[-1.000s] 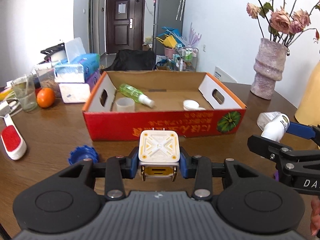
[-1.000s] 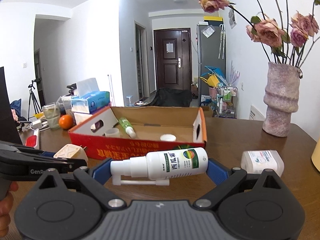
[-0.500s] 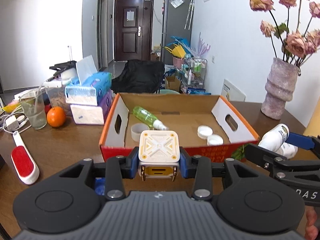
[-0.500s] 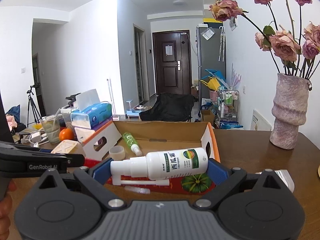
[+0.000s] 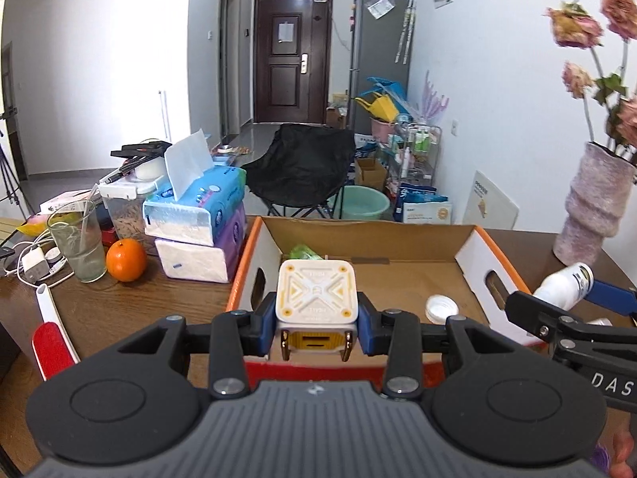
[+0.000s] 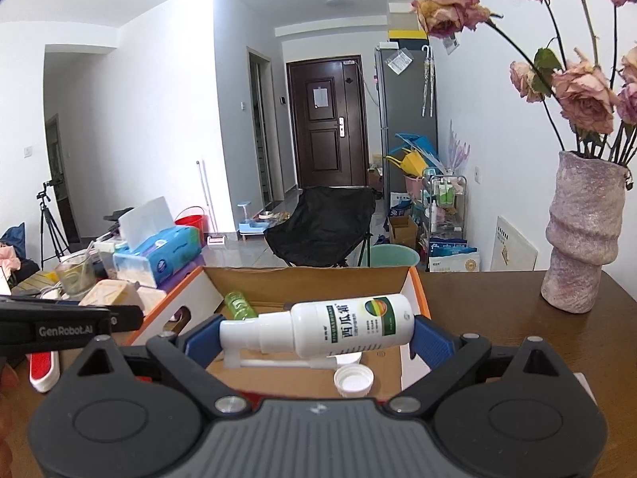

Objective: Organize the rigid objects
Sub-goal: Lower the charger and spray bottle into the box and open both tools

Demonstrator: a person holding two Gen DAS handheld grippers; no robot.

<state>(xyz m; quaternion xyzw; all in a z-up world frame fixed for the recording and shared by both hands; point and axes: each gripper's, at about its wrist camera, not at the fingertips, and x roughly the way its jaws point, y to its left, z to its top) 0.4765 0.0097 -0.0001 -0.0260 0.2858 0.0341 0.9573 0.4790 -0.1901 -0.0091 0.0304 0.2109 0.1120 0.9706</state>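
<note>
The brown wooden bench (image 5: 131, 302) carries an open cardboard box (image 5: 469, 255) with orange rims and a red front; all places below are given from this box. Behind its right corner stands a rough pink vase (image 6: 581, 239) with dried roses. Left of the box lie two stacked tissue packs (image 5: 199, 223), and further left an orange (image 5: 126, 259) and a glass (image 5: 77, 245) with a straw. A red and white brush (image 5: 51, 338) lies on the bench well to the left of the box.

The left tongs (image 5: 317, 318) hang over the near left part of the box and are clenched on a white and yellow cube-shaped plug adapter (image 5: 316, 292), its metal pins pointing toward the camera. The right tongs (image 6: 318, 330) hang over the near right part of the box and are clenched on a white spray bottle (image 6: 338, 328), held lengthwise with the nozzle to the left.

Inside the box a green bottle (image 6: 239, 304) lies near the back left, and a white cap (image 6: 353, 380) lies on the floor near the front right.
</note>
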